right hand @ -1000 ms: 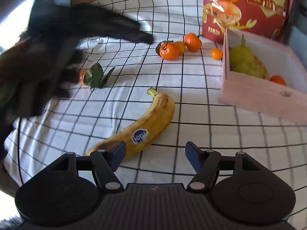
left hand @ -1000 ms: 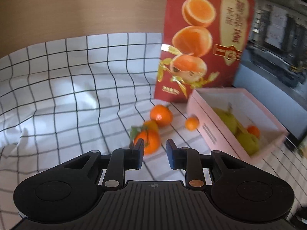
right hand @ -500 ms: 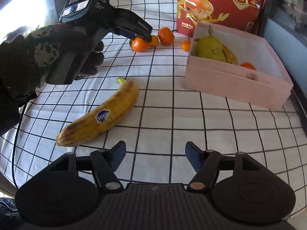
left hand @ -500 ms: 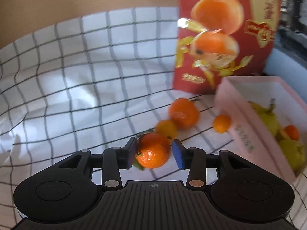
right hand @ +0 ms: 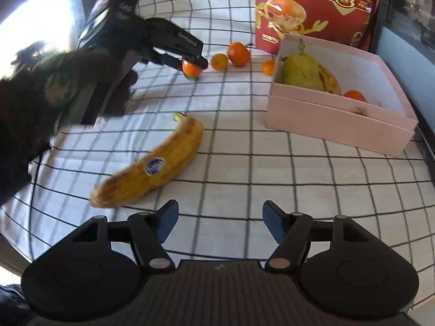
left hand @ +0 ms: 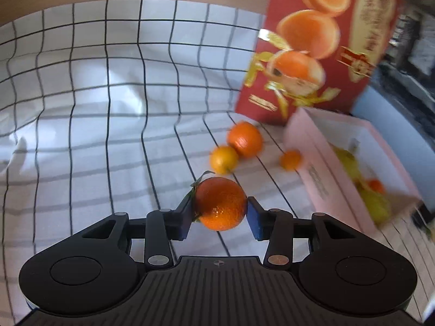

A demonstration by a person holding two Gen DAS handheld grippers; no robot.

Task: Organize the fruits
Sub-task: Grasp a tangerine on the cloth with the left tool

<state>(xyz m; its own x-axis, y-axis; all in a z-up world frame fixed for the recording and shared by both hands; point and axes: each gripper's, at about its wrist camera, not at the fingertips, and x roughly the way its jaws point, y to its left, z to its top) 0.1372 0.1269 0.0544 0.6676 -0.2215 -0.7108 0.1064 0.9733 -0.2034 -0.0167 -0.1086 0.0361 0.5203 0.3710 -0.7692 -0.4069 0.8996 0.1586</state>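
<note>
The left gripper (left hand: 219, 208) has a leafy mandarin (left hand: 220, 203) between its blue pads. Its jaws have just been widening to take the fruit, and both pads now sit against the fruit's sides — it is gripped, and appears raised a little off the checked cloth (left hand: 95, 108), though how far I cannot tell. The right gripper (right hand: 220, 221) hangs with its jaws apart and nothing between them, over bare cloth just short of the banana (right hand: 152, 163).

Room to move: the widest free stretch of cloth lies between the banana and the pink box (right hand: 337, 122), running back toward the red carton (right hand: 320, 8). The carton stands upright behind the box, closing off the far side. In the right wrist view the near left edge of the table shows under the cloth, close to the banana's blunt end, and a dark ledge runs along the right, beside the box.

Loose on the cloth, three more citrus sit in a cluster near the carton's foot: a larger orange one (left hand: 244, 139), a paler yellow-orange one (left hand: 224, 159) touching it, and a small one (left hand: 290, 159) just beside the box wall. One banana lies outside the box. Inside the box are two green pears (right hand: 301, 70), a second spotted banana (right hand: 330, 78) against them, and one small mandarin (right hand: 354, 95).
</note>
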